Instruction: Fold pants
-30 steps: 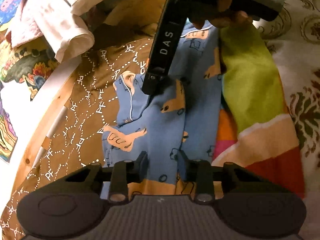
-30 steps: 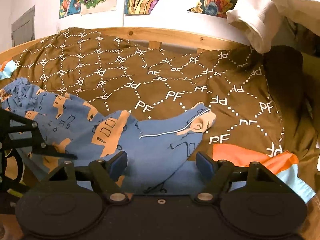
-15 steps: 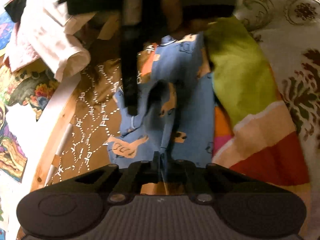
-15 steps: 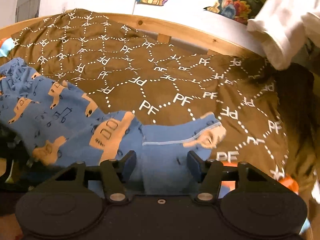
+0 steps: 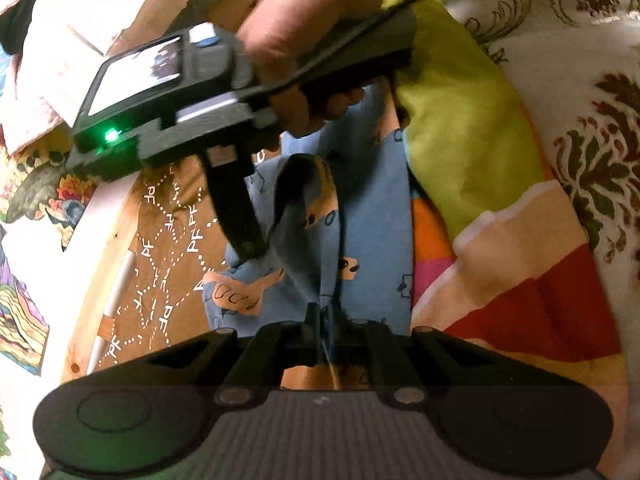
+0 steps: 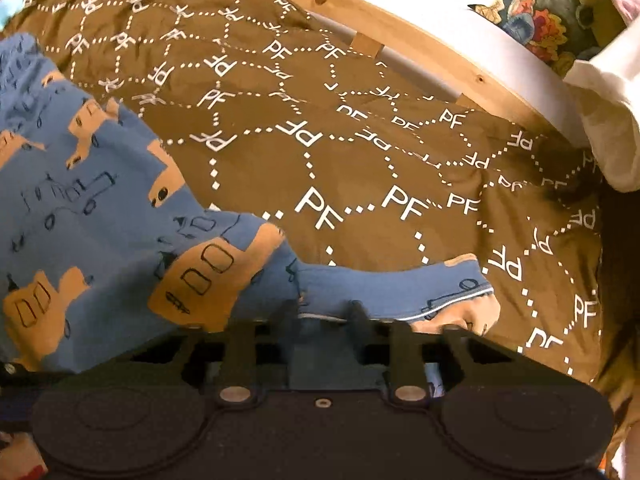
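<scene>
The blue pants [image 5: 372,248] with tan vehicle prints lie on the bed, across a brown blanket and a colourful one. My left gripper [image 5: 326,316] is shut on a raised fold of the pants. My right gripper [image 6: 324,312] is shut on the pants' hem edge; its body and the hand holding it [image 5: 240,92] show above the pants in the left wrist view. In the right wrist view the pants [image 6: 104,224] spread to the left, with a cuff [image 6: 460,292] to the right.
A brown blanket with white "PF" print [image 6: 360,140] covers the bed. A colourful patchwork blanket [image 5: 500,200] lies to the right of the pants. A wooden bed rail [image 6: 420,36] runs along the wall. White cloth [image 5: 80,40] is heaped at the bed's end.
Both grippers have closed on the pants. The left one has pinched up a fold; the right one has swung over the pants and gripped the hem.
</scene>
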Motion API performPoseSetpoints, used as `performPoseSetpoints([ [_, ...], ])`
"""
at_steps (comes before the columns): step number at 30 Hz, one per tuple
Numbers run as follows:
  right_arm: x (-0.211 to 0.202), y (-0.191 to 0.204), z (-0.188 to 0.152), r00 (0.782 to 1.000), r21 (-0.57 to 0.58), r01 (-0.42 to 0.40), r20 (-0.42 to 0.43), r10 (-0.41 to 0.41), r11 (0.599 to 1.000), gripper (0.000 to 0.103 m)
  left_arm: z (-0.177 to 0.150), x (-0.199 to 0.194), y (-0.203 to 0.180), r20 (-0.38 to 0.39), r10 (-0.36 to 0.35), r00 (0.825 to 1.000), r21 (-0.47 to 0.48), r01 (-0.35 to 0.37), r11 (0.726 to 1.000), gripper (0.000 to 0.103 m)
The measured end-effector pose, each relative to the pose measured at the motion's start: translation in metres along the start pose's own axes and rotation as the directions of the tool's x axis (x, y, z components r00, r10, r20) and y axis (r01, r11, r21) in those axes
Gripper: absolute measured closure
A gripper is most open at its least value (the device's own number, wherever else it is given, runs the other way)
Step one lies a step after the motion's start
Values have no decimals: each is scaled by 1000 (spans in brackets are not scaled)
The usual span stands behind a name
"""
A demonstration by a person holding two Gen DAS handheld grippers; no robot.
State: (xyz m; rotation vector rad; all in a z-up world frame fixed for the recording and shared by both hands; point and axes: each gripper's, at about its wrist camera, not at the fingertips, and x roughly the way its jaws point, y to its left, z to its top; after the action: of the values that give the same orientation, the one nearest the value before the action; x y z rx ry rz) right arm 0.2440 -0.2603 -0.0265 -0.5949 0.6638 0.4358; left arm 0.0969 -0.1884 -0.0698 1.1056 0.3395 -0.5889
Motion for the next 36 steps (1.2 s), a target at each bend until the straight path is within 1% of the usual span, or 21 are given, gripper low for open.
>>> performPoseSetpoints([
  [3, -5, -5, -5, 999, 51, 17, 28, -19, 999, 96, -3, -1, 6, 17, -8, 1000, -19, 8, 1000, 100],
  [5, -13, -14, -7, 998, 113, 22, 49, -28, 993, 97, -5, -5, 11, 37, -17, 999, -39, 18, 999, 100],
  [7, -26, -27, -13, 996, 199, 29, 79, -45, 980, 98, -6, -9, 17, 52, -33, 998, -67, 36, 997, 100],
  [10, -55, -49, -24, 989, 330, 40, 123, -85, 943, 98, -9, -17, 31, 80, -67, 995, -121, 76, 990, 100],
  [12, -81, -63, -35, 983, 413, 42, 144, -111, 910, 98, -12, -26, 39, 101, -87, 991, -137, 100, 985, 100],
  [14, -113, -77, -50, 979, 509, 54, 143, -146, 859, 98, -15, -35, 45, 122, -122, 985, -136, 138, 981, 100],
  [18, -162, -81, -89, 975, 638, 85, 105, -195, 765, 98, -24, -47, 40, 132, -201, 971, -77, 212, 974, 100],
  [20, -168, -75, -110, 980, 684, 94, 64, -188, 724, 98, -28, -44, 27, 109, -231, 967, -25, 235, 972, 100],
  [22, -164, -65, -132, 987, 718, 107, 9, -163, 688, 98, -28, -37, 20, 73, -257, 964, -5, 258, 966, 99],
  [23, -161, -62, -139, 989, 730, 107, -6, -150, 675, 98, -28, -33, 21, 62, -274, 960, -18, 276, 961, 94],
  [24, -158, -60, -147, 991, 749, 97, -13, -131, 655, 97, -27, -31, 25, 65, -298, 952, -48, 301, 952, 88],
  [25, -158, -56, -150, 992, 756, 91, -12, -125, 648, 95, -26, -31, 32, 78, -322, 943, -89, 329, 940, 82],
  [27, -160, -54, -154, 993, 757, 76, 4, -122, 649, 88, -23, -32, 45, 119, -336, 934, -173, 353, 920, 48],
  [28, -162, -54, -155, 992, 755, 65, 21, -123, 653, 87, -19, -32, 53, 149, -330, 932, -213, 356, 910, 45],
  [29, -163, -53, -154, 992, 744, 61, 32, -126, 666, 81, -14, -32, 59, 170, -324, 931, -241, 358, 902, 44],
  [30, -164, -53, -153, 991, 726, 62, 38, -131, 685, 76, -8, -29, 66, 185, -329, 926, -272, 369, 888, 43],
  [31, -164, -51, -153, 990, 708, 63, 44, -133, 704, 75, -2, -26, 73, 199, -344, 918, -310, 391, 867, 43],
  [32, -164, -49, -152, 990, 682, 66, 48, -135, 728, 72, 5, -22, 82, 220, -363, 905, -359, 421, 833, 41],
  [34, -163, -41, -150, 987, 600, 84, 60, -150, 796, 68, 16, -8, 100, 281, -396, 874, -460, 485, 743, 36],
  [35, -164, -34, -150, 983, 537, 106, 68, -168, 837, 66, 22, 0, 108, 305, -403, 863, -500, 505, 703, 34],
  [36, -163, -29, -147, 980, 488, 124, 75, -183, 864, 63, 28, 10, 115, 320, -407, 856, -537, 518, 666, 33],
])
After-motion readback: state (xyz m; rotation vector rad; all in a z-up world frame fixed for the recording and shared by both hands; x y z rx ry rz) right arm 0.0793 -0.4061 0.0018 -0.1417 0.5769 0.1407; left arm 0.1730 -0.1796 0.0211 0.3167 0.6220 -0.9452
